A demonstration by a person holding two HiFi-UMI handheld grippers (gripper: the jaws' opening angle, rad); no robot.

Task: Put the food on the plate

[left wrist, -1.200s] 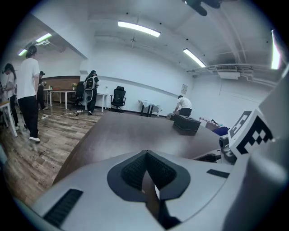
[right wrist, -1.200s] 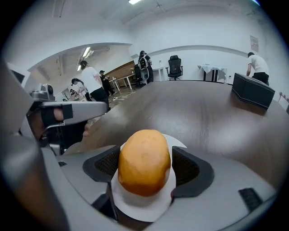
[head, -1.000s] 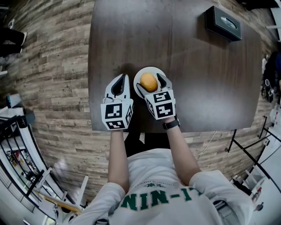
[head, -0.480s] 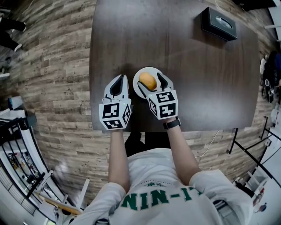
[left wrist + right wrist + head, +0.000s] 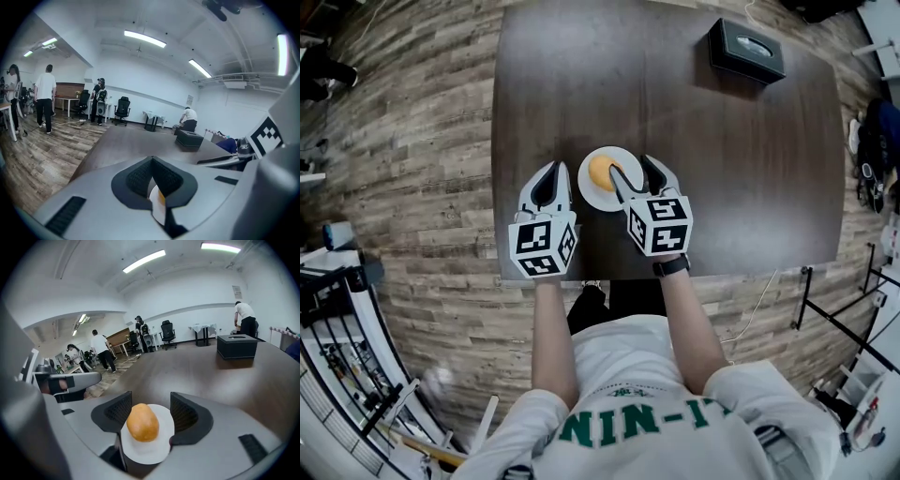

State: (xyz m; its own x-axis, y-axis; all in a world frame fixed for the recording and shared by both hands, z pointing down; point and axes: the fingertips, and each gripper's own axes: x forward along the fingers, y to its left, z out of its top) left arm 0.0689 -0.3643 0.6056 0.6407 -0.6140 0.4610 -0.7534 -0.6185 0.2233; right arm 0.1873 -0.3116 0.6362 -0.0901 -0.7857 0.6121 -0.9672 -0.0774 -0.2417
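An orange bread roll [image 5: 601, 170] lies on a small white plate [image 5: 598, 194] near the front edge of the dark table [image 5: 722, 159]. My right gripper [image 5: 634, 169] hovers over the plate's right side. Its jaws have just been closing and stand apart, the pads touching nothing. In the right gripper view the roll [image 5: 142, 422] and plate [image 5: 151, 448] show lower down between the jaws of that gripper [image 5: 151, 409]. My left gripper [image 5: 549, 181] hangs left of the plate, shut and empty. In its own view the left gripper [image 5: 152, 162] has its tips together.
A dark tissue box [image 5: 746, 49] sits at the table's far right corner; it also shows as the tissue box [image 5: 236, 347] in the right gripper view. Wood-look floor surrounds the table. Several people, chairs and desks stand far off in the room.
The right gripper has lifted and drawn back from the roll, its jaws narrower than before. The roll stays on the plate. The left gripper has risen a little.
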